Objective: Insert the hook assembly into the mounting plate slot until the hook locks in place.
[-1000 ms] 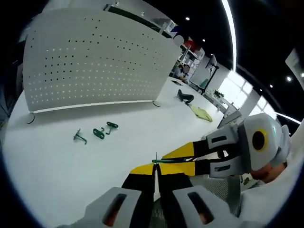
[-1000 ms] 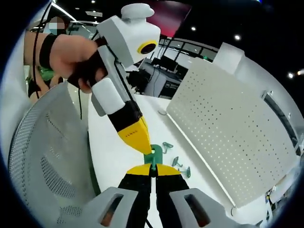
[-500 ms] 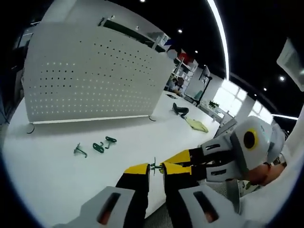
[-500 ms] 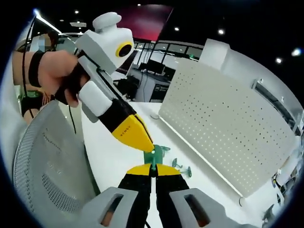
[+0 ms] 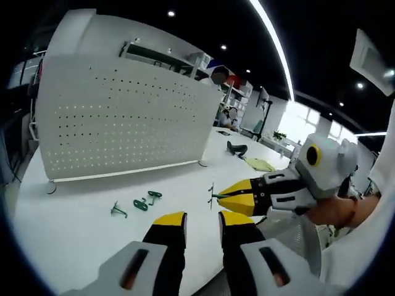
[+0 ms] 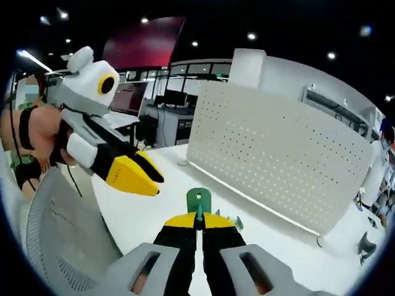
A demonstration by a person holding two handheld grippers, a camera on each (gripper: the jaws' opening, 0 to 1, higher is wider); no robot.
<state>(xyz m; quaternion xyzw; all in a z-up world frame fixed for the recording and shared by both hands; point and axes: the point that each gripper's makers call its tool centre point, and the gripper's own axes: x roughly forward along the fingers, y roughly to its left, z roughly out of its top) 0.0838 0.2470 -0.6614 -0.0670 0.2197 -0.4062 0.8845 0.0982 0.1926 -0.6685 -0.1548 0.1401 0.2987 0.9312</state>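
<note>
Your right gripper [image 6: 199, 217] pinches the hook [image 6: 199, 200]; left gripper [image 5: 202, 222] released. Board [image 6: 281, 161] at 1 o'clock, insertion not started.

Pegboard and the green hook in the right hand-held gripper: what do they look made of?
Pegboard: probably painted sheet metal, matte white, thin with even rows of punched holes. Hook: likely green-coated metal or plastic; smooth flat tab with a hole, too small to tell.

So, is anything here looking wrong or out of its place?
Nothing stands out. The pegboard stands upright on the white table, three spare green hooks lie loose before it, and the right gripper holds a green hook piece. The left gripper is open.
</note>
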